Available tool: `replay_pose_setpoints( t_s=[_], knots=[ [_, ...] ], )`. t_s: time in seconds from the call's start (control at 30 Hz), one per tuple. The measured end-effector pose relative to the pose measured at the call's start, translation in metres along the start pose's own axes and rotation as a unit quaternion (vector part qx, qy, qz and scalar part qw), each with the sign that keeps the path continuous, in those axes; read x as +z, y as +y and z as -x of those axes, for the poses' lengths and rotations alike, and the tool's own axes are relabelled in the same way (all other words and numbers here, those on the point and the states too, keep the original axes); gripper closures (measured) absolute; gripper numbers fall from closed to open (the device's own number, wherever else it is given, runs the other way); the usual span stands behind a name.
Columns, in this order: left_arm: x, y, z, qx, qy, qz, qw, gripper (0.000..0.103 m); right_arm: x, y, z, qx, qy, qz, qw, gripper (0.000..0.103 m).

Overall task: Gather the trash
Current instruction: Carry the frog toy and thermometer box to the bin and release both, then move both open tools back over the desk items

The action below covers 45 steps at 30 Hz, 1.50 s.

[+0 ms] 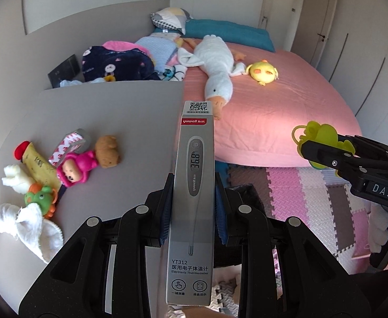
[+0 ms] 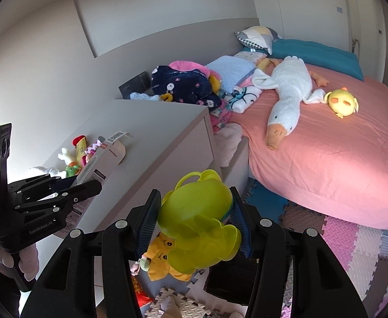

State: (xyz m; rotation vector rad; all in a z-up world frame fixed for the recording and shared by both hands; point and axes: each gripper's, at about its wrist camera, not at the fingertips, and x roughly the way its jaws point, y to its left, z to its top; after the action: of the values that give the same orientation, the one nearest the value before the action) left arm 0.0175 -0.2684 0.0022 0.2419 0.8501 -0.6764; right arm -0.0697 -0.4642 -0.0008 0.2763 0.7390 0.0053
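The bed (image 1: 286, 100) with its pink sheet filled the frame from twelve to three o'clock in the left wrist view, a teal bolster (image 1: 228, 30) lying across its far end at twelve. Beside the bed, from nine to eleven o'clock, stood a grey cabinet (image 1: 109, 106) whose flat top carried a scatter of small things. At four o'clock the floor was covered by foam puzzle mats (image 1: 313, 198) in pink, white and brown. A long white goose plush (image 1: 216, 61) lay stretched on the sheet at twelve o'clock, its orange beak toward the camera, and a round yellow chick plush (image 1: 263, 72) sat just beside its tail end at one o'clock. On the cabinet top at nine o'clock lay a pink doll (image 1: 73, 168), a brown plush (image 1: 108, 151) touching it, and a crumpled white cloth (image 1: 32, 225) at eight. The left gripper (image 1: 192, 185) was clamped firmly on a grey thermometer box (image 1: 192, 198), which rose upright through the middle of the frame, above the cabinet's edge. The right gripper (image 2: 196, 209), at three o'clock of that view, pressed both pads against a yellow-green plastic toy (image 2: 199, 228), held in the air over the floor at the foot of the cabinet.
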Motion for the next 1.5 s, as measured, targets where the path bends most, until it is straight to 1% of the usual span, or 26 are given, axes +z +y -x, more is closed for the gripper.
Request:
replay_pose_setpoints(
  t_s=[0.23, 0.5, 0.57, 0.6, 0.63, 0.67, 0.7, 0.73, 0.87, 0.93, 1.03, 1.17, 1.33, 1.5],
  knots=[
    [0.009, -0.038, -0.020, -0.036, 0.013, -0.032, 0.9988, 0.075, -0.007, -0.029, 0.011, -0.030, 0.000, -0.023, 0.999, 0.050],
    [0.015, -0.073, -0.042, -0.067, 0.033, -0.049, 0.9960, 0.075, -0.010, -0.058, 0.017, -0.053, 0.004, -0.041, 0.998, 0.050],
    [0.016, -0.079, -0.048, -0.085, 0.043, -0.049, 0.9943, 0.074, -0.010, -0.065, 0.017, -0.054, 0.010, -0.048, 0.997, 0.049],
    [0.016, -0.083, -0.051, -0.094, 0.047, -0.049, 0.9933, 0.068, -0.010, -0.069, 0.017, -0.060, 0.009, -0.054, 0.997, 0.047],
    [0.017, -0.086, -0.053, -0.097, 0.049, -0.048, 0.9929, 0.043, -0.010, -0.073, 0.018, -0.067, 0.008, -0.060, 0.996, 0.039],
    [0.018, -0.089, -0.055, -0.092, 0.047, -0.047, 0.9935, 0.026, -0.009, -0.078, 0.020, -0.073, 0.004, -0.069, 0.995, 0.032],
    [0.017, -0.093, -0.054, -0.085, 0.038, -0.046, 0.9946, 0.008, -0.009, -0.081, 0.022, -0.079, -0.002, -0.074, 0.994, 0.031],
    [0.018, -0.095, -0.053, -0.081, 0.029, -0.047, 0.9952, 0.008, -0.008, -0.084, 0.024, -0.084, -0.006, -0.078, 0.993, 0.030],
    [0.022, -0.100, -0.061, -0.077, 0.035, -0.044, 0.9954, 0.008, -0.006, -0.096, 0.027, -0.101, -0.013, -0.085, 0.991, 0.027],
    [0.023, -0.098, -0.062, -0.075, 0.038, -0.040, 0.9956, 0.008, -0.005, -0.099, 0.028, -0.103, -0.016, -0.085, 0.991, 0.027],
    [0.025, -0.098, -0.064, -0.071, 0.039, -0.037, 0.9960, 0.008, -0.004, -0.101, 0.028, -0.106, -0.020, -0.082, 0.991, 0.023],
    [0.026, -0.094, -0.063, -0.065, 0.039, -0.036, 0.9964, 0.008, -0.002, -0.101, 0.027, -0.106, -0.022, -0.083, 0.991, 0.023],
    [0.024, -0.086, -0.059, -0.057, 0.037, -0.033, 0.9971, 0.008, -0.001, -0.094, 0.023, -0.101, -0.019, -0.077, 0.992, 0.023],
    [0.023, -0.070, -0.049, -0.043, 0.025, -0.015, 0.9986, 0.008, 0.001, -0.076, 0.018, -0.097, -0.022, -0.054, 0.994, 0.023]
  ],
)
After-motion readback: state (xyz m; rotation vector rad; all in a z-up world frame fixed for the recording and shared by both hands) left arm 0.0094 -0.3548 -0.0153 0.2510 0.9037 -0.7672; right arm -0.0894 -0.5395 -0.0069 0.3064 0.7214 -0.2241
